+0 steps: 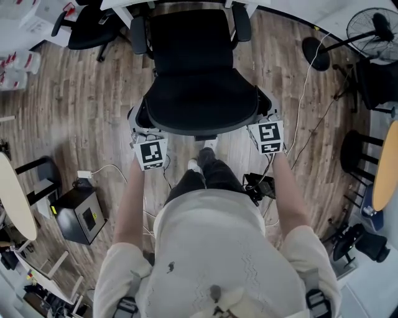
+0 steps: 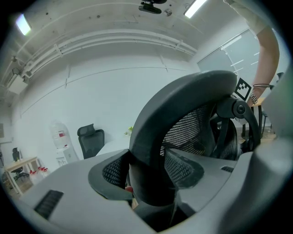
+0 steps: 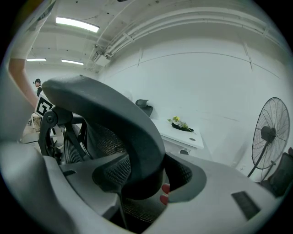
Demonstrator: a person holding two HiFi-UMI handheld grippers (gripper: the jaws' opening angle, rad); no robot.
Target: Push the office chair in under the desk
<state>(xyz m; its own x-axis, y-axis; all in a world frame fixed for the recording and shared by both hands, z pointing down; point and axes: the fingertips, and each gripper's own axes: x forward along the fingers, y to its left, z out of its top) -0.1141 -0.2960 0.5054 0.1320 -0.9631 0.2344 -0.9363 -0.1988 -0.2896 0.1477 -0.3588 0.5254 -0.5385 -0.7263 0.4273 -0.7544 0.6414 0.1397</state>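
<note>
Grippers first: my left gripper [image 2: 149, 180] is clamped on the left side of the backrest rim [image 2: 183, 98] of the office chair [image 1: 196, 81], the dark rim filling the gap between its pads. My right gripper [image 3: 142, 178] bites the same rim on the chair's right side. Ahead of the chair's seat, the white edge of the desk [image 1: 121, 4] sits right at the chair's front, about where the armrests [image 1: 138, 32] reach. My main worry is the armrests catching that edge if they stand too high. Pushing harder on one side would swivel the seat and send it in crooked. Behind the chair's base lie a white cable [image 1: 111, 166] and black leads [image 1: 258, 185]. I judge them a snag risk only if a caster rolls back.
</note>
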